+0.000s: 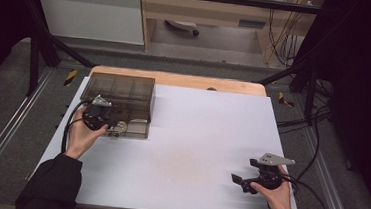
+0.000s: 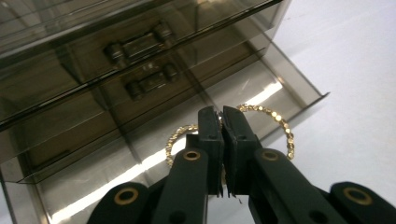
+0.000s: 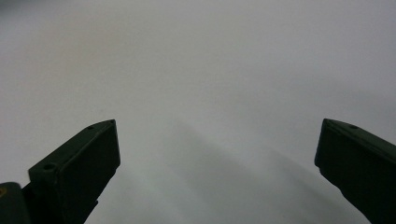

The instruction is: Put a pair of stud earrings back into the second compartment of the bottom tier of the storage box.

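Our left gripper [image 2: 222, 116] is clamped on a gold bracelet [image 2: 280, 122] over the open drawer [image 2: 289, 81] of a smoky box [image 1: 119, 97]. Our right gripper [image 3: 217, 149] hangs wide apart above the white surface [image 1: 196, 135].

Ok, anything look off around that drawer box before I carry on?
Nothing looks damaged or spilled. The smoky drawer box has its bottom drawer pulled out, and the left gripper is shut on a gold bracelet above it. The right gripper is open over bare table.

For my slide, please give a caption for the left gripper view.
Left gripper, shut on a gold bracelet, over the open drawer of a smoky plastic box.
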